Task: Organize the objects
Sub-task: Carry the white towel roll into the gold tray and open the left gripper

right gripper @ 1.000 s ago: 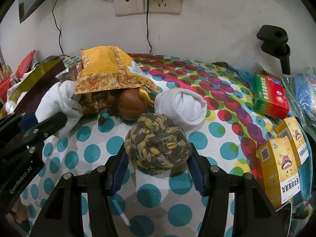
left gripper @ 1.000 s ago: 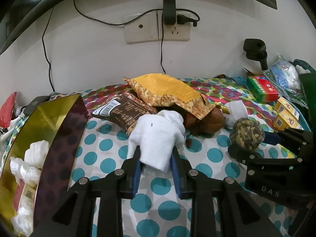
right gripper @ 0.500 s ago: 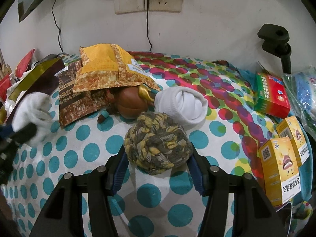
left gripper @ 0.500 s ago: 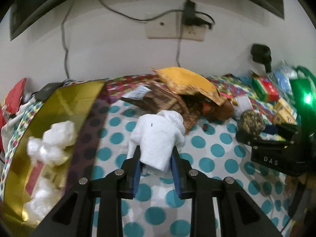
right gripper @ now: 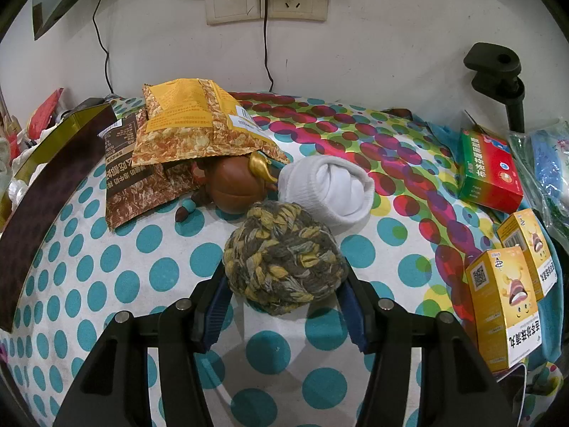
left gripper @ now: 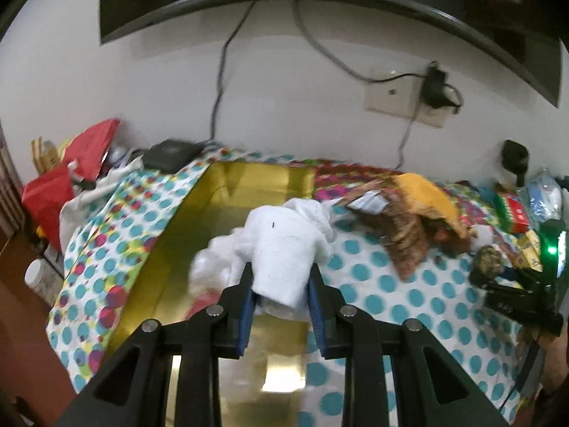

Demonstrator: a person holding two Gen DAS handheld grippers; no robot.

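Note:
My left gripper [left gripper: 281, 306] is shut on a rolled white sock [left gripper: 284, 249] and holds it in the air over the gold-lined box [left gripper: 256, 181], which has white bundles [left gripper: 209, 267] inside. My right gripper [right gripper: 282, 307] is shut on a yellow-grey braided yarn ball [right gripper: 284, 259] that rests on the polka-dot cloth [right gripper: 117, 267]. Just behind the ball lie a second rolled white sock [right gripper: 330, 188], a brown round toy [right gripper: 236, 188] with a gold part, and two snack bags [right gripper: 192, 124]. In the left wrist view the right gripper [left gripper: 498, 277] with its ball shows at far right.
The box's dark outer wall [right gripper: 42, 185] stands at the left of the right wrist view. Yellow medicine boxes [right gripper: 505, 306] and a red-green box [right gripper: 490, 174] sit at right, beside a plastic bag [right gripper: 547, 163]. A black clamp [right gripper: 498, 71], wall sockets [right gripper: 266, 3] and red items [left gripper: 71, 174] line the back.
My left gripper has lifted and carried the white sock leftward from the cloth to above the gold box, leaving the right wrist view. The right gripper and yarn ball have stayed put.

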